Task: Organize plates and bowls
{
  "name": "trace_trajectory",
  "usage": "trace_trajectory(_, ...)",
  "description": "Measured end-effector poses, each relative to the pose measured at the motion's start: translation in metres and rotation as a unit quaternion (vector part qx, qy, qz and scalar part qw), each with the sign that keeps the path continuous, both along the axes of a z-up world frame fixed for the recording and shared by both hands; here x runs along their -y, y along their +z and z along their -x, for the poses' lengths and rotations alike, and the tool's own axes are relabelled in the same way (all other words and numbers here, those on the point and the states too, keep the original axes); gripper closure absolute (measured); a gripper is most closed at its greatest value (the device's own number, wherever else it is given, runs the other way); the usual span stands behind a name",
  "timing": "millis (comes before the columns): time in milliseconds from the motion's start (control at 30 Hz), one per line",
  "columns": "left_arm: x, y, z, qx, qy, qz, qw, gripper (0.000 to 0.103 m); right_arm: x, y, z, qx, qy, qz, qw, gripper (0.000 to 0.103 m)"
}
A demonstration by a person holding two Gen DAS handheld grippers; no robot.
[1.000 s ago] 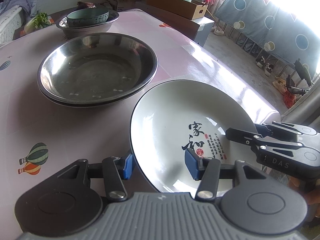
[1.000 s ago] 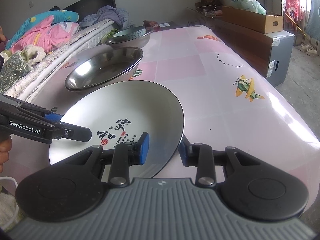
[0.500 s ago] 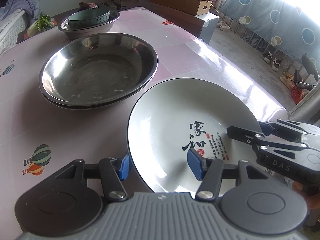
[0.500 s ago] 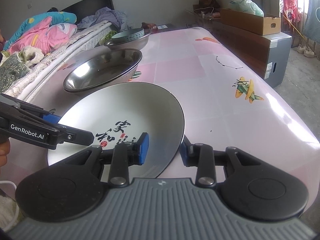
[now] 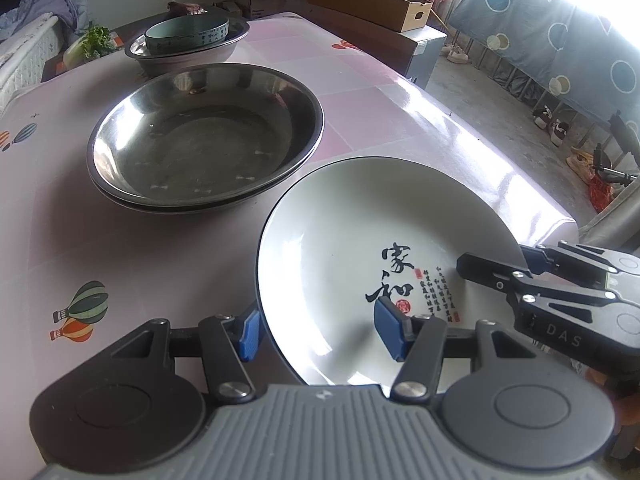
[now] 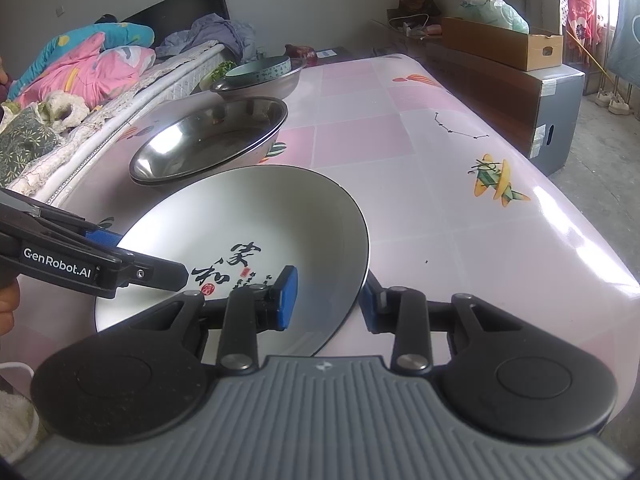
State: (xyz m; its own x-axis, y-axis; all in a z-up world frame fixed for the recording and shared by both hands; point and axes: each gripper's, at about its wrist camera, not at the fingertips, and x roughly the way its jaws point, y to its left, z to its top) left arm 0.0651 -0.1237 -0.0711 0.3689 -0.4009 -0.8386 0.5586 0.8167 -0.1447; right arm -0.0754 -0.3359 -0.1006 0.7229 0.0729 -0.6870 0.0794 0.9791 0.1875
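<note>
A white plate with a dark rim and black calligraphy [image 5: 360, 248] [image 6: 248, 232] is held between both grippers above the pink table. My left gripper [image 5: 316, 334] straddles its near-left rim, one blue pad inside the plate and one outside, with a visible gap. My right gripper [image 6: 330, 302] straddles the right rim the same way. Beyond it stand stacked steel basins [image 5: 204, 136] [image 6: 208, 140]. Farther back a teal bowl [image 5: 186, 32] [image 6: 260, 69] sits in another steel basin [image 5: 188, 54].
The pink tablecloth [image 6: 460, 208] runs to a rounded edge on the right. A cardboard box [image 6: 504, 42] on a cabinet stands past that edge. A bed with bedding [image 6: 80, 72] lines the table's left side.
The plate and both grippers have shifted slightly toward the steel basins. The grips on the rim look unchanged.
</note>
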Motion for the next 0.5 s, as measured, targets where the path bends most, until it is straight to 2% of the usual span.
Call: trace_trajectory(500,-0.003,0.001,0.0008,-0.001,0.003,0.006,1.0,0.045,-0.0001,0.0009,-0.0005,0.0,0.0,-0.001,1.0,0.07)
